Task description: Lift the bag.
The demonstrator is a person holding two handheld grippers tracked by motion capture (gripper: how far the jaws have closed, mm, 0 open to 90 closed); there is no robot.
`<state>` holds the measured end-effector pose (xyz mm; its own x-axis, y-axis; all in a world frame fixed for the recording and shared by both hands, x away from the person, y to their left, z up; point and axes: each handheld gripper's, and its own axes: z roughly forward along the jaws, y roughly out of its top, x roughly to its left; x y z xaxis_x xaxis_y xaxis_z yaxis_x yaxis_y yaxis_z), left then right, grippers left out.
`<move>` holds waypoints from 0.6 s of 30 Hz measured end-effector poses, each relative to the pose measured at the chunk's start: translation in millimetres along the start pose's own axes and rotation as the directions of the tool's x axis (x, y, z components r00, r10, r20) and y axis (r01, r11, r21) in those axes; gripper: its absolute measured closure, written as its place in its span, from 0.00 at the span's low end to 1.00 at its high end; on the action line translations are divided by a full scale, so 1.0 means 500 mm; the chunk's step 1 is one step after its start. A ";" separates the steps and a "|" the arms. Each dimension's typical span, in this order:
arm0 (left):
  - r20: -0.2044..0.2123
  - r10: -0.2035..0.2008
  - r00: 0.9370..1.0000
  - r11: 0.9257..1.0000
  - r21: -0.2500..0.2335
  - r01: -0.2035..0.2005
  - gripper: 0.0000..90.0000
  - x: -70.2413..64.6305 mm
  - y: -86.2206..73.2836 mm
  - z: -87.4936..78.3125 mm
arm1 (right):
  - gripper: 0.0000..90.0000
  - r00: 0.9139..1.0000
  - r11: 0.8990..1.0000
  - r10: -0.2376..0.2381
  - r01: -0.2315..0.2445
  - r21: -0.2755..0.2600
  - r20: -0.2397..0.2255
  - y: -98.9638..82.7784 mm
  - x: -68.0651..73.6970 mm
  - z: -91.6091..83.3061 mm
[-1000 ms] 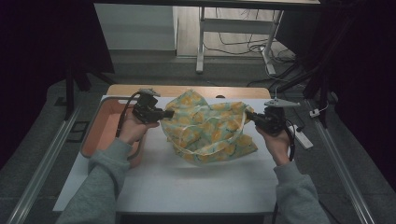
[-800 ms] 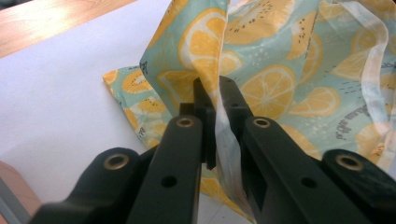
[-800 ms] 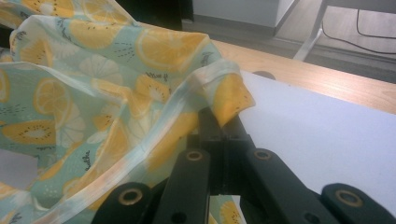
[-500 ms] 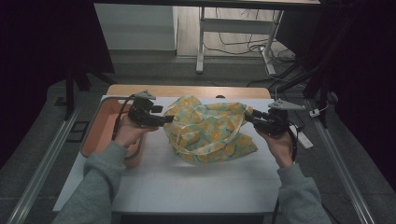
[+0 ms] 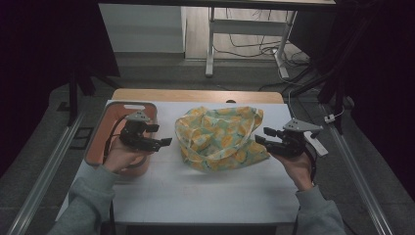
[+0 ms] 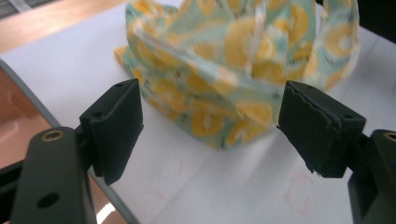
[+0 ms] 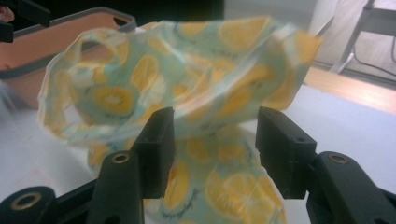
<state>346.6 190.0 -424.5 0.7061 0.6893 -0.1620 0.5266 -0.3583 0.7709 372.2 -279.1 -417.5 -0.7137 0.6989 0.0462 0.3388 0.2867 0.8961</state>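
Note:
A cloth bag [image 5: 220, 138] printed with yellow orange slices on pale green lies slumped in the middle of the white table [image 5: 195, 196]. My left gripper [image 5: 165, 142] hovers to the bag's left, clear of it. Its jaws have just been opening and stand wide with nothing between them. In the left gripper view the bag [image 6: 233, 74] lies beyond the left gripper [image 6: 210, 126]. My right gripper [image 5: 259, 139] is at the bag's right edge, its jaws also just opening. In the right gripper view a loose fold of the bag [image 7: 187, 79] hangs by the right gripper [image 7: 215, 144], unpressed.
An orange tray with a grey rim [image 5: 132, 104] stands at the table's left, under the left hand. A wooden strip [image 5: 195, 95] runs along the far edge. Metal rails [image 5: 44, 166] flank the table on the floor. Desk legs and cables lie beyond.
Both grippers have let go of the bag and drawn apart, left one leftward, right one rightward. The bag, held up stretched before, has sunk onto the table.

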 end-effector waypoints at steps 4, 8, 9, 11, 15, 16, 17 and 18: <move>-0.010 -0.009 1.000 1.000 0.005 0.009 0.25 -0.006 -0.030 -0.008 | 0.52 1.000 1.000 -0.014 0.014 0.025 0.002 -0.029 0.003 -0.004; -0.022 -0.012 1.000 1.000 0.017 0.012 0.26 -0.012 -0.060 -0.010 | 0.52 1.000 0.999 -0.020 0.020 0.044 -0.001 -0.062 0.004 -0.009; -0.027 -0.013 1.000 1.000 0.023 0.014 0.26 -0.013 -0.068 -0.010 | 0.52 1.000 0.999 -0.014 0.014 0.045 -0.003 -0.070 0.003 -0.010; -0.029 -0.023 0.999 0.999 0.034 0.024 0.26 -0.014 -0.084 -0.009 | 0.52 1.000 0.999 -0.008 0.008 0.051 -0.009 -0.084 0.002 -0.013; -0.036 -0.044 0.998 0.998 0.040 0.046 0.27 -0.016 -0.113 -0.010 | 0.53 1.000 0.998 0.000 0.001 0.056 -0.014 -0.103 0.003 -0.015; -0.034 -0.050 0.998 0.998 0.037 0.051 0.27 -0.017 -0.118 -0.011 | 0.52 1.000 0.998 -0.002 0.003 0.061 -0.015 -0.107 0.004 -0.014; -0.030 -0.051 0.998 0.998 0.029 0.052 0.27 -0.019 -0.123 -0.014 | 0.53 1.000 0.998 -0.006 0.007 0.066 -0.018 -0.111 0.005 -0.012; -0.027 -0.056 0.998 0.998 0.025 0.056 0.27 -0.021 -0.126 -0.017 | 0.52 1.000 0.997 -0.009 0.011 0.073 -0.023 -0.115 0.007 -0.010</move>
<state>301.9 210.9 -466.0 0.6627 0.7249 -0.1881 0.5772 -0.3344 0.7450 347.2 -296.7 -466.7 -0.7307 0.6810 0.0482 0.3748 0.3411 0.8621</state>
